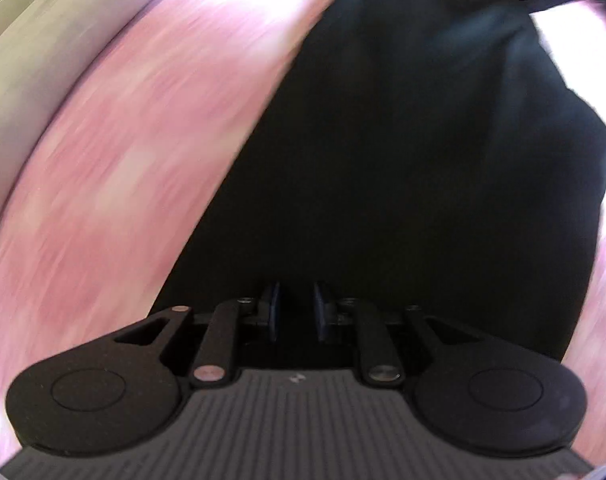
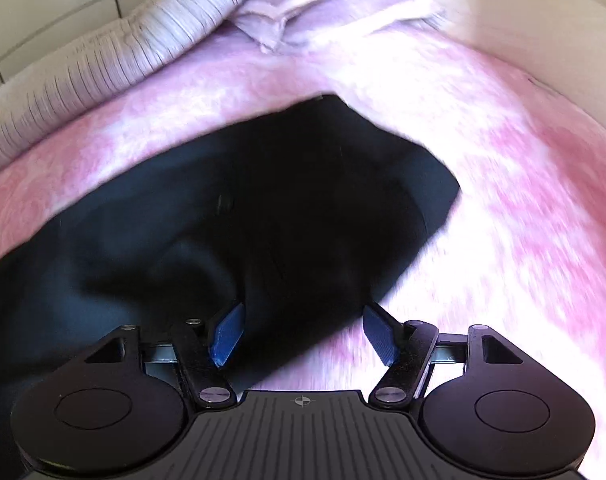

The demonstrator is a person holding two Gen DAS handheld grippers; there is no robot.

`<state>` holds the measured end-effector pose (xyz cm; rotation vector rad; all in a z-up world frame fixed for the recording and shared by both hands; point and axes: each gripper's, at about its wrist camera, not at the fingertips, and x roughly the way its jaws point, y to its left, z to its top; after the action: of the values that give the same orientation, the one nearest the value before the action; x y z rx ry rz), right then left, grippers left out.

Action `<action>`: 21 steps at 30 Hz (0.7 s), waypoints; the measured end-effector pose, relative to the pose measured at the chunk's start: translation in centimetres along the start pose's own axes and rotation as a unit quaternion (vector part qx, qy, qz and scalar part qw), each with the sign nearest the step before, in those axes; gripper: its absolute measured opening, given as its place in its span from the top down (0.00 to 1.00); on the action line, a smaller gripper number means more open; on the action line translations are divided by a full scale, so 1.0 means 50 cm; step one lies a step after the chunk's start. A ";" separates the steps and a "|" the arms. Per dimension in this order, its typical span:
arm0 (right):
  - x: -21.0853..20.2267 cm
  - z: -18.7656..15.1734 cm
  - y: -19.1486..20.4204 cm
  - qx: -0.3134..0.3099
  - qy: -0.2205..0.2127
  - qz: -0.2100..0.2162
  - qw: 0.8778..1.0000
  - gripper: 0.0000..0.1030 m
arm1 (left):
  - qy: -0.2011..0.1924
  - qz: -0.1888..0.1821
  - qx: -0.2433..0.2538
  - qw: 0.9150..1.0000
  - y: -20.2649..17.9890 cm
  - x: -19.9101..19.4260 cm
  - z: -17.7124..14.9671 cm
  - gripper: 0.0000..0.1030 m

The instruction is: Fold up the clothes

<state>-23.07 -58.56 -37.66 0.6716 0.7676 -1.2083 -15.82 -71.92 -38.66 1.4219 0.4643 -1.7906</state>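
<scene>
Pink mottled bedspread [image 2: 503, 184], striped grey-white pillow [image 2: 115, 52], folded lilac blanket [image 2: 343, 4], tiled wall [image 2: 43, 8]

Bed, pink mottled cover [image 2: 523, 200]; black garment [image 2: 263, 200] spread on it; striped pillow [image 2: 103, 60] at far edge.

A black garment [image 2: 263, 208] lies spread on a pink patterned bed cover [image 2: 523, 200]; its cloth is plain, dark and matte, with soft folds and a faint bluish sheen where the light catches it; in the right wrist view it runs as a broad band from the lower left up to a blunt corner at the right, its upper edge curving against the pink; a raised crease crosses its lower middle; in the left wrist view the same garment [image 1: 403, 160] fills the centre, narrowing toward the top, its left edge slanting and its right edge stepped; detail is blurred.
</scene>
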 end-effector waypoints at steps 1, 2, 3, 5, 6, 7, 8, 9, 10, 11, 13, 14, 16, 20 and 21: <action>-0.015 -0.010 0.006 0.001 0.002 -0.008 1.000 0.34 | 0.016 0.015 -0.016 1.000 0.017 -0.008 -0.035 0.85; -0.032 -0.024 0.014 0.003 0.003 -0.006 1.000 0.34 | 0.032 0.030 -0.035 0.998 0.034 -0.017 -0.075 0.84; -0.049 -0.037 0.022 0.005 0.004 -0.005 1.000 0.34 | 0.048 0.044 -0.055 0.996 0.051 -0.026 -0.114 0.84; -0.085 -0.065 0.048 -0.004 0.006 0.002 1.000 0.34 | 0.078 0.071 -0.091 0.990 0.078 -0.046 -0.186 0.84; -0.103 -0.079 0.062 -0.009 0.007 0.005 1.000 0.34 | 0.096 0.087 -0.104 0.986 0.089 -0.056 -0.226 0.84; -0.118 -0.094 0.080 -0.017 0.011 0.014 1.000 0.34 | 0.115 0.103 -0.118 0.981 0.100 -0.066 -0.266 0.84; -0.132 -0.110 0.099 -0.026 0.017 0.025 0.999 0.34 | 0.129 0.115 -0.132 0.976 0.109 -0.073 -0.303 0.84; -0.143 -0.125 0.121 -0.035 0.024 0.038 0.998 0.34 | 0.147 0.127 -0.150 0.969 0.120 -0.080 -0.344 0.84; -0.155 -0.141 0.143 -0.043 0.032 0.051 0.997 0.34 | 0.165 0.136 -0.175 0.961 0.133 -0.088 -0.388 0.84; -0.166 -0.156 0.165 -0.052 0.039 0.063 0.996 0.34 | 0.183 0.144 -0.200 0.952 0.146 -0.095 -0.432 0.84; -0.183 -0.182 0.217 -0.075 0.050 0.085 0.992 0.34 | 0.192 0.152 -0.242 0.939 0.167 -0.119 -0.494 0.84; -0.193 -0.191 0.246 -0.089 0.050 0.097 0.990 0.34 | 0.196 0.156 -0.263 0.932 0.177 -0.131 -0.526 0.84; -0.209 -0.204 0.310 -0.123 0.050 0.124 0.983 0.34 | 0.176 0.162 -0.289 0.927 0.193 -0.163 -0.568 0.84; -0.233 -0.219 0.452 -0.199 0.045 0.178 0.963 0.33 | 0.117 0.157 -0.309 0.931 0.220 -0.201 -0.618 0.83; -0.237 -0.220 0.488 -0.215 0.041 0.189 0.957 0.33 | 0.102 0.153 -0.311 0.933 0.228 -0.206 -0.628 0.83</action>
<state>-3.10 -37.62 -33.19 0.4785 0.8904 -0.6384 13.77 -53.47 -36.51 1.1456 0.7884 -1.1085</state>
